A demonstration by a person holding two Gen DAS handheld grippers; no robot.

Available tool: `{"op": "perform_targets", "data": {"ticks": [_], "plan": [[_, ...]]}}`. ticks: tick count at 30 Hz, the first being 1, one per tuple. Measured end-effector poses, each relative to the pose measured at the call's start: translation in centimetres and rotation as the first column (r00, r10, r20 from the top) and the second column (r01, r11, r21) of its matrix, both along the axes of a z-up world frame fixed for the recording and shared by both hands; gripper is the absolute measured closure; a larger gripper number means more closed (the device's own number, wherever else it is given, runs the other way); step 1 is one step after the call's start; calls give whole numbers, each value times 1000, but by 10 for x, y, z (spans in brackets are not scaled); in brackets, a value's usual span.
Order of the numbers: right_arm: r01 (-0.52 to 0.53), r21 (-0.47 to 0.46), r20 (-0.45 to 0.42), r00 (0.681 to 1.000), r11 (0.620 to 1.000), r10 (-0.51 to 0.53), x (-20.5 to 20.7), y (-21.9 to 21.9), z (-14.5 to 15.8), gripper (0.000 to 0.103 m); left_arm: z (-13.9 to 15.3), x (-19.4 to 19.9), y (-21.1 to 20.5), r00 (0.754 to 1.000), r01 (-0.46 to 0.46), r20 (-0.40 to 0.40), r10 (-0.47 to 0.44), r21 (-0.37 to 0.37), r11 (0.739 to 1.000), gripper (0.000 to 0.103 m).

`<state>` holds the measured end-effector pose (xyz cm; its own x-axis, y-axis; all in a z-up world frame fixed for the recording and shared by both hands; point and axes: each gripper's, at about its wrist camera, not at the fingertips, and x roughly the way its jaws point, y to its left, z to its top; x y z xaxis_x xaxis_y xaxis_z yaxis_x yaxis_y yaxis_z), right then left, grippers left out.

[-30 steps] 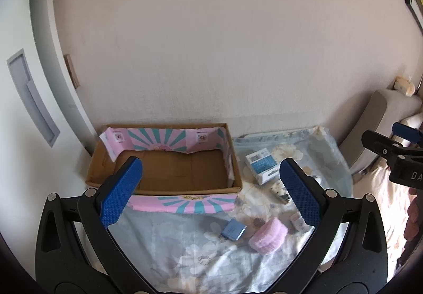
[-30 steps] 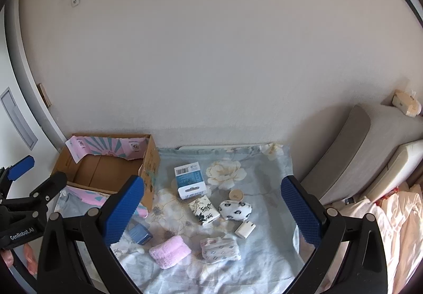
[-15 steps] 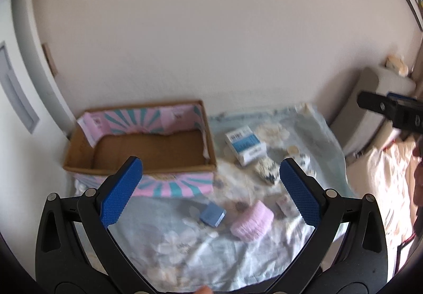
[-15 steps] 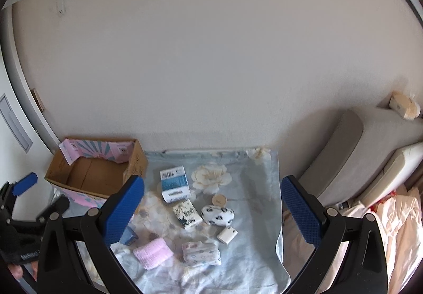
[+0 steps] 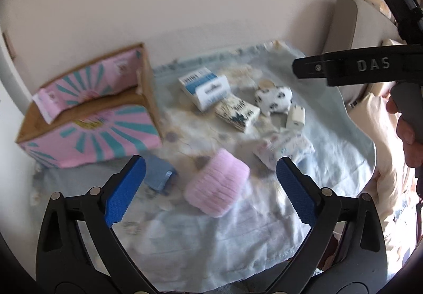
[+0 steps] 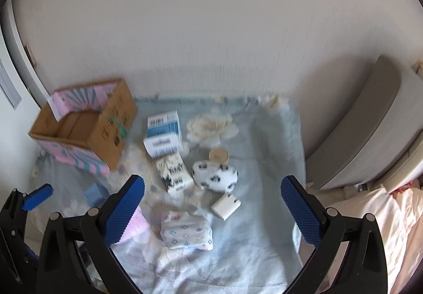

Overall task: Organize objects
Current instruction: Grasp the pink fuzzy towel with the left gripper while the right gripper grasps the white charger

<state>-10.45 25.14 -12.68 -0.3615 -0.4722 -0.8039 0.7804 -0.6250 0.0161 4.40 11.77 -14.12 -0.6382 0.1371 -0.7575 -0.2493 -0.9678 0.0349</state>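
left gripper (image 5: 210,189) wide open, holding nothing. pink fluffy roll (image 5: 216,185) right between its blue pads, lying on the blue cloth (image 5: 330,119), long side running across the gap. right gripper (image 6: 212,210) wide open too, empty, farther off. cardboard box (image 5: 87,119) up and to the left.
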Motion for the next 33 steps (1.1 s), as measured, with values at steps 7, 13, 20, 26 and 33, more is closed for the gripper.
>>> {"op": "perform_targets", "data": {"ticks": [7, 13, 20, 26, 33], "plan": [[-21, 47, 43, 999, 999, 19, -14, 2, -42, 14, -36, -6, 21, 999, 37, 13, -36, -59, 998, 5], [-19, 78, 75, 997, 997, 13, -28, 2, -69, 27, -58, -14, 27, 998, 49, 30, -46, -93, 995, 5], [-27, 97, 106, 994, 995, 17, -35, 2, -89, 31, -73, -18, 32, 997, 62, 47, -57, -116, 991, 5], [-32, 104, 124, 992, 994, 19, -37, -2, -95, 36, -78, -24, 33, 997, 69, 50, -63, -122, 990, 7], [-24, 110, 129, 992, 994, 9, -41, -6, -97, 45, -82, -27, 31, 996, 76, 63, -68, -134, 988, 23]]}}
